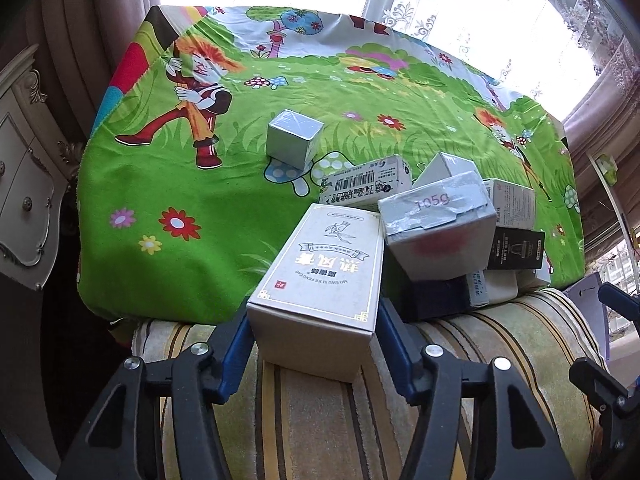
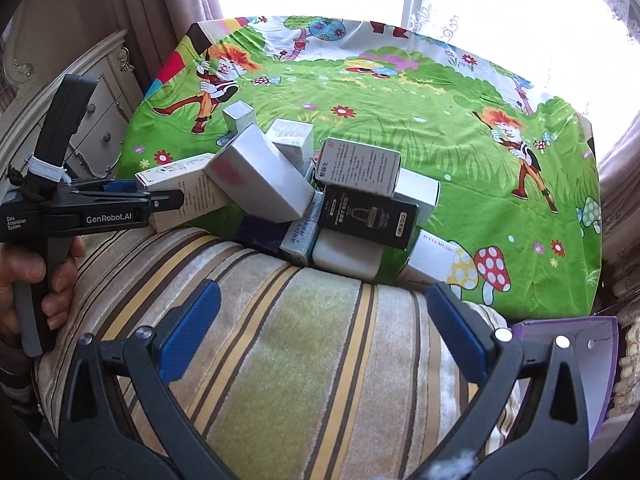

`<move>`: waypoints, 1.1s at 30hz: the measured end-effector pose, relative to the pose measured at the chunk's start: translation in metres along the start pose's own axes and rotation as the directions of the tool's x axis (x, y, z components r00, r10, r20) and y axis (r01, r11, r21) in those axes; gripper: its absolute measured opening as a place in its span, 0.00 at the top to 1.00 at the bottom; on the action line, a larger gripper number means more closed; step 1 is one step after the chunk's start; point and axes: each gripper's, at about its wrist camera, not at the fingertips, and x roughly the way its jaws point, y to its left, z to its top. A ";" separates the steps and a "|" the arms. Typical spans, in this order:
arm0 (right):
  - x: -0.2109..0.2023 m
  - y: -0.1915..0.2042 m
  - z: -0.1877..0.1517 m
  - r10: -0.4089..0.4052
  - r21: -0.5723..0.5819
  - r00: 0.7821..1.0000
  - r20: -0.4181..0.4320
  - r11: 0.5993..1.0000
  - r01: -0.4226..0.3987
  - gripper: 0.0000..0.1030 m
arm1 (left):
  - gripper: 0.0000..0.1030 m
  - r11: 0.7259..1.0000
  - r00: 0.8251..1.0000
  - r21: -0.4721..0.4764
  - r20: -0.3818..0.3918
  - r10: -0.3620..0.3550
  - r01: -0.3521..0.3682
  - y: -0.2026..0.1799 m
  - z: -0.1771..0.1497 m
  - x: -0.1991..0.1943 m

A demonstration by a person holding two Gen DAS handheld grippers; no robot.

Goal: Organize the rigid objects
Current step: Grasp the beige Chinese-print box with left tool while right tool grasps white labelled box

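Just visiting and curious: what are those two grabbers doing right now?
Left gripper clamped on white cardboard box with gold lettering. Right gripper open, empty. Silver box marked 1059 leans against held box.

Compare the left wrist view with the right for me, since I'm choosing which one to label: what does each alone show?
Left only: the left gripper from behind, its fingers shut on the white box.
Right only: the open right gripper, a hand and a purple box.
Both: the box pile, the lone silver box and the green cloth.
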 end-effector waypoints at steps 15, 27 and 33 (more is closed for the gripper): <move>0.034 0.043 0.060 0.113 -0.266 0.993 0.039 0.959 -0.098 0.00 | 0.46 0.999 0.999 -0.019 0.014 -0.037 0.037 0.004 -0.004 -0.004; 0.067 0.068 0.101 0.114 -0.498 0.992 -0.057 0.858 -0.127 0.05 | 0.46 0.998 0.998 -0.030 0.019 -0.055 0.056 0.007 -0.007 -0.005; 0.084 0.076 0.101 0.125 -0.579 0.983 -0.137 0.795 -0.182 0.17 | 0.46 0.998 0.998 -0.031 0.020 -0.058 0.059 0.007 -0.007 -0.005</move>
